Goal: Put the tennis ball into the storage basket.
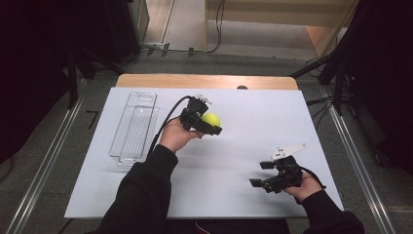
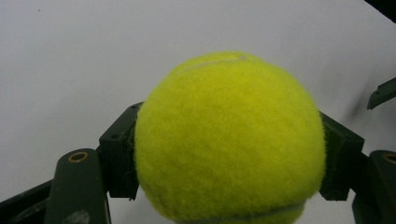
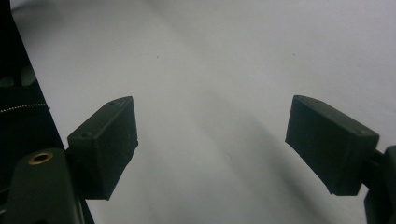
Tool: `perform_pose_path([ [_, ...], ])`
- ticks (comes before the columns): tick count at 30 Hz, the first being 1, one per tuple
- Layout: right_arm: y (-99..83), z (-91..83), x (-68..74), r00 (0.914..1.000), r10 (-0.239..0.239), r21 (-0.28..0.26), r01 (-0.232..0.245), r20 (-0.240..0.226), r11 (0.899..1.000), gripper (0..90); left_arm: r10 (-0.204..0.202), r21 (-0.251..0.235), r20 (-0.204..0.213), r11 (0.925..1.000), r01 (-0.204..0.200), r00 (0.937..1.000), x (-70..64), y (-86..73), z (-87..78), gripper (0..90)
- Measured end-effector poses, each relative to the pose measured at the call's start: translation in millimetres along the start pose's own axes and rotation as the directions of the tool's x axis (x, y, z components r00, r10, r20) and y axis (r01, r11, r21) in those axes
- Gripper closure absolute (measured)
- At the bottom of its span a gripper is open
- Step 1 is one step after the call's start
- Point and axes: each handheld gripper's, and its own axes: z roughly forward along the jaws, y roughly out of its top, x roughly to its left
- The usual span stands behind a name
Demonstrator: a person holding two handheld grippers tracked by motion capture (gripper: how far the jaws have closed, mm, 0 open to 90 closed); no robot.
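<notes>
A yellow-green tennis ball [image 1: 211,119] sits between the jaws of my left gripper [image 1: 209,122], which is shut on it above the middle of the white table top [image 1: 243,146]. The left gripper view has the ball [image 2: 229,140] up close, with a black pad pressed against each side. My right gripper [image 1: 260,174] is held near the front right of the table, open, with nothing between its fingers. In the right gripper view its jaws stand wide apart [image 3: 212,144] over bare white surface.
A clear plastic bin [image 1: 134,126] stands lengthwise on the left part of the table. The wooden table edge [image 1: 204,80] runs along the far side. Dark stands and cables line the floor on both sides.
</notes>
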Motion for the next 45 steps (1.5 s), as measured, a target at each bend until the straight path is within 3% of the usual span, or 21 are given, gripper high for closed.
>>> perform_pose_path([
  [30,0.1,-0.6,-0.4,1.0,-0.004,-0.008,0.004,0.001,1.0,14.8,-0.002,0.011,0.024,0.9999,0.002,0.9997,1.0,0.3,-29.8,26.6],
  [45,0.5,-2.0,-1.2,1.0,0.003,-0.014,-0.003,0.003,1.0,14.8,-0.03,0.003,-0.016,0.9995,0.03,0.9994,13.1,-3.0,-40.2,26.6],
])
